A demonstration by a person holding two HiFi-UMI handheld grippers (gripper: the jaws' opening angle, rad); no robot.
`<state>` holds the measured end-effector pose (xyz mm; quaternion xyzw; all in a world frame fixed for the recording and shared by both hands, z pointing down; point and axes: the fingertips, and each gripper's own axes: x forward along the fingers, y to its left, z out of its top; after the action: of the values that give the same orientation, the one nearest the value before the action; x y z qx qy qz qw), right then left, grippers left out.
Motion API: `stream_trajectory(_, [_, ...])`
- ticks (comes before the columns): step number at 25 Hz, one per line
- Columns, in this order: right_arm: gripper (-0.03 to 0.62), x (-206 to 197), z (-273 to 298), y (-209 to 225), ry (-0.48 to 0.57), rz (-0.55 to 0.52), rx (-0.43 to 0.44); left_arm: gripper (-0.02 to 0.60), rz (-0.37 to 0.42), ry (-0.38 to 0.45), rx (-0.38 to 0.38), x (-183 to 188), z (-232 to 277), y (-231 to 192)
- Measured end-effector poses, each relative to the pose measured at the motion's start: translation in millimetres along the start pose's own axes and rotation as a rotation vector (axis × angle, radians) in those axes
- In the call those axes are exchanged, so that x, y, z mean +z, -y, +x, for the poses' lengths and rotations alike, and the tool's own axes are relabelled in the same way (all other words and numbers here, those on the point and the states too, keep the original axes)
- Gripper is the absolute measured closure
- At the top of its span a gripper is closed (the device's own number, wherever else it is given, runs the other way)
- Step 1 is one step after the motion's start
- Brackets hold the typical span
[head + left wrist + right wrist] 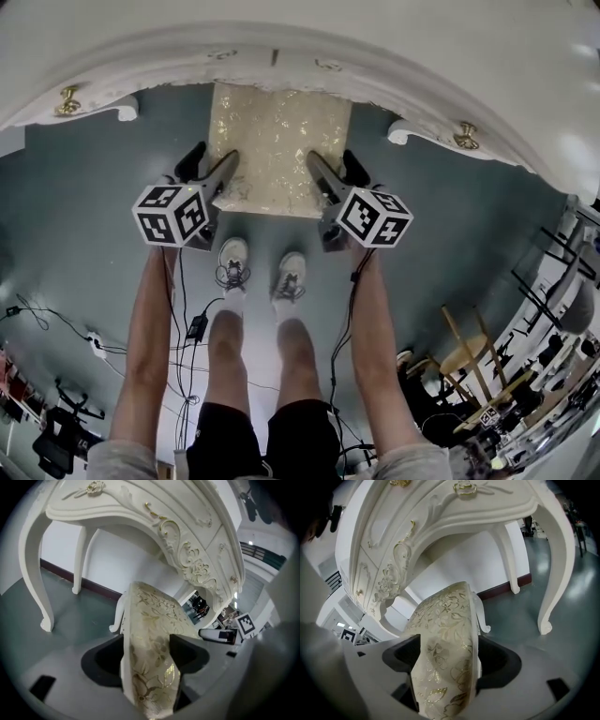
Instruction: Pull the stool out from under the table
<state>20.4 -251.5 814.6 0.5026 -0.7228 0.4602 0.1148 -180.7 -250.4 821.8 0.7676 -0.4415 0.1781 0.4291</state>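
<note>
The stool (279,141) has a cream cushion with a gold floral pattern and white legs. Its far part lies under the ornate white table (281,37). My left gripper (211,164) is at the seat's near left corner and my right gripper (335,164) at its near right corner. In the left gripper view the cushion's edge (150,634) runs between the wide-spread jaws of the left gripper (147,656). The right gripper view shows the same: the cushion (445,625) fills the gap of the right gripper (450,660). Neither pair of pads clearly presses on it.
The person's white shoes (262,267) stand just behind the stool on the grey-green floor. Curved table legs (35,573) (555,573) flank the stool. Cables and a power strip (97,345) lie at the left. Wooden furniture (464,361) and gear crowd the lower right.
</note>
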Motion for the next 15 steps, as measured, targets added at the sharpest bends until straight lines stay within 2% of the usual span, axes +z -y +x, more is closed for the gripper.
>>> stream_trajectory(6, [0.213, -6.8, 7.6, 2.4, -0.018, 0.038, 0.04, 0.264, -0.083, -0.014, -0.086, -3.5, 5.5, -1.1])
stream_trajectory(10, [0.209, -4.8, 9.4, 1.9, -0.009, 0.046, 0.07, 0.253, -0.149, 0.006, -0.152, -3.3, 8.4, -1.4])
stream_trajectory(15, [0.209, -8.0, 12.7, 2.6, 0.016, 0.108, 0.153, 0.253, -0.212, 0.017, -0.213, -5.4, 10.6, -0.7])
